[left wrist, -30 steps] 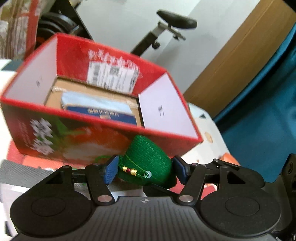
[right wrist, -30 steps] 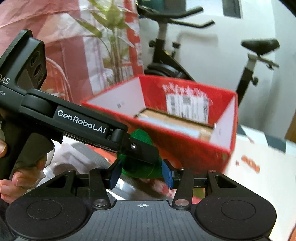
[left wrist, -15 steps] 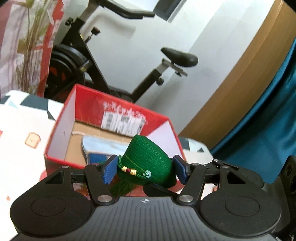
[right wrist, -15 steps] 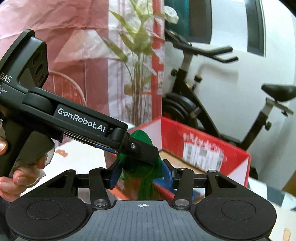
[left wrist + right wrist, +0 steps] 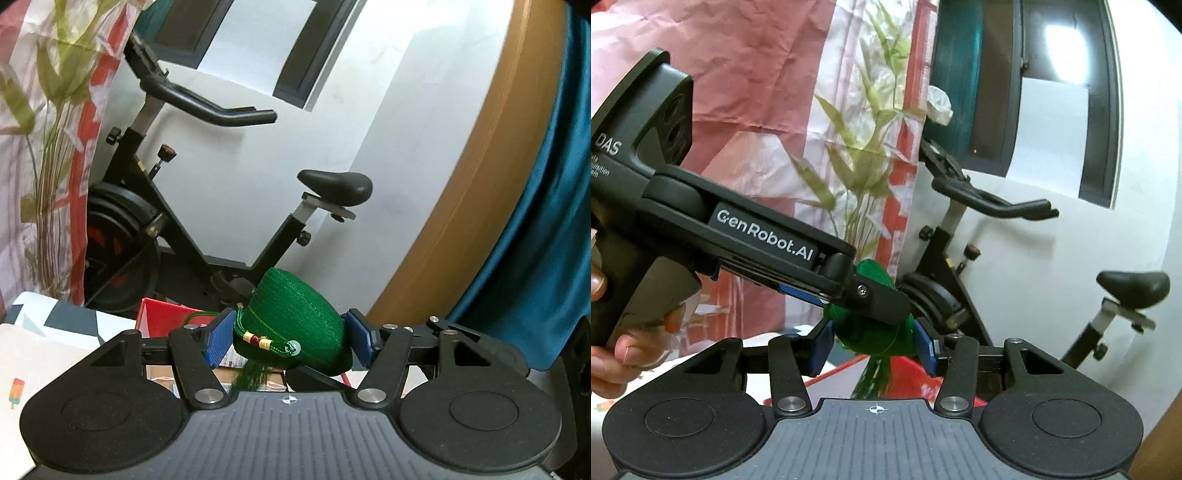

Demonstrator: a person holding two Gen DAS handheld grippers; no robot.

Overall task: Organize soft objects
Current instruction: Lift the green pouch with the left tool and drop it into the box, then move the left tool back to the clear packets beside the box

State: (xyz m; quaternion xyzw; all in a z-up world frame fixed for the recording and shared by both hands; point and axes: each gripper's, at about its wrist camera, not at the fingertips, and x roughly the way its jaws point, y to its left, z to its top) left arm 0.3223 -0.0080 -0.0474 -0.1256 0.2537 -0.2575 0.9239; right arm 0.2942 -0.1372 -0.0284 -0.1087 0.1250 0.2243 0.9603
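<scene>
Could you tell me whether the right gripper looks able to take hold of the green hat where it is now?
Probably yes. The green hat sits between the right gripper's blue fingers, though the left gripper holds it and its finger crosses the hat's top, leaving only the lower part free.

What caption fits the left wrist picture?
Left gripper holds a small green hat above the red box.

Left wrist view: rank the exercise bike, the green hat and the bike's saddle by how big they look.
1. exercise bike
2. green hat, though it is much nearer the camera
3. saddle
</scene>
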